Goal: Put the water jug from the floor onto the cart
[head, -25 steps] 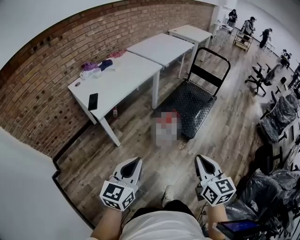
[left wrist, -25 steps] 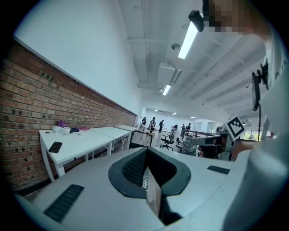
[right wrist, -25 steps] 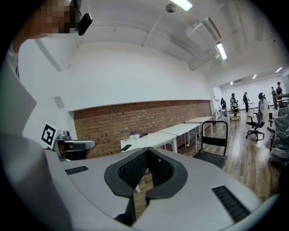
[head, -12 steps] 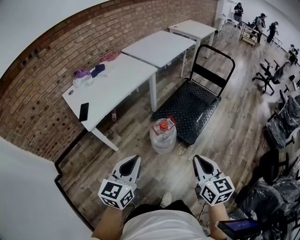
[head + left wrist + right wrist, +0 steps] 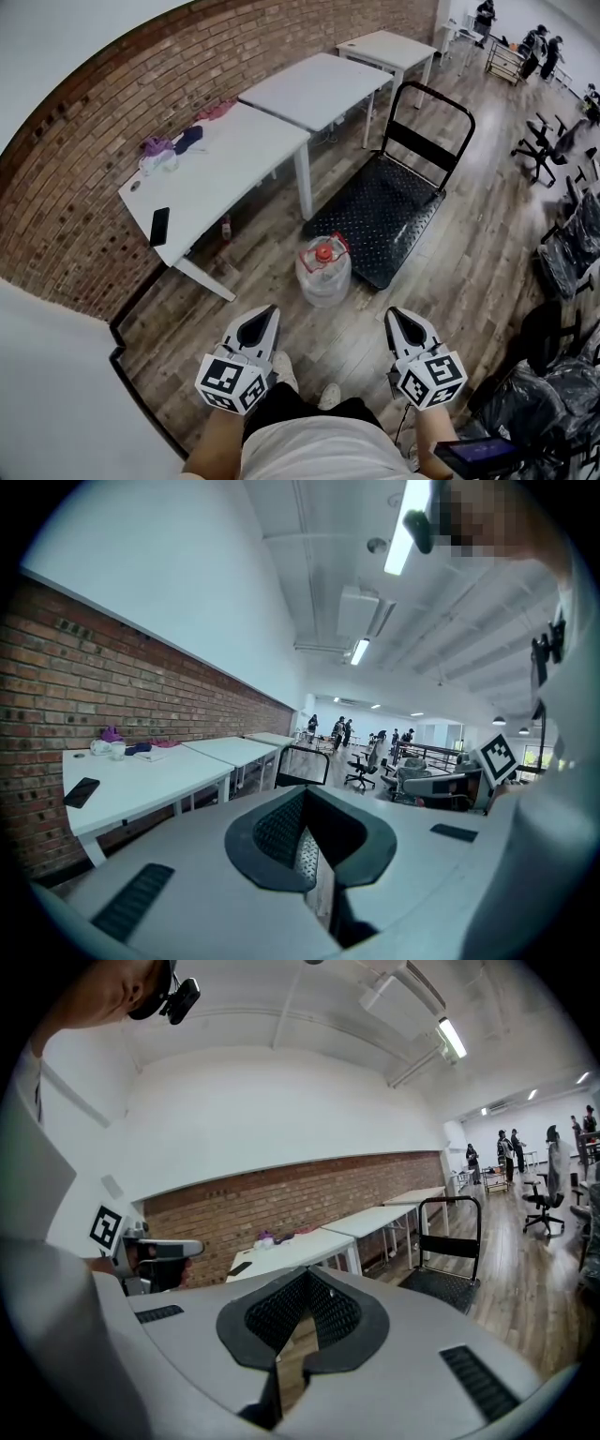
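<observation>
The left tool (image 5: 265,317) and right tool (image 5: 397,319) have been brought nearer the jug (image 5: 323,272), which stands on the floor (image 5: 459,272) just beside the cart (image 5: 375,216). Both tools are clenched and empty. The approach is judged unfinished.

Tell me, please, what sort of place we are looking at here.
Most likely an open-plan office or workshop space. A row of white desks runs along a brick wall, office chairs stand further back, and a flatbed cart sits on the floor next to a water jug.
</observation>
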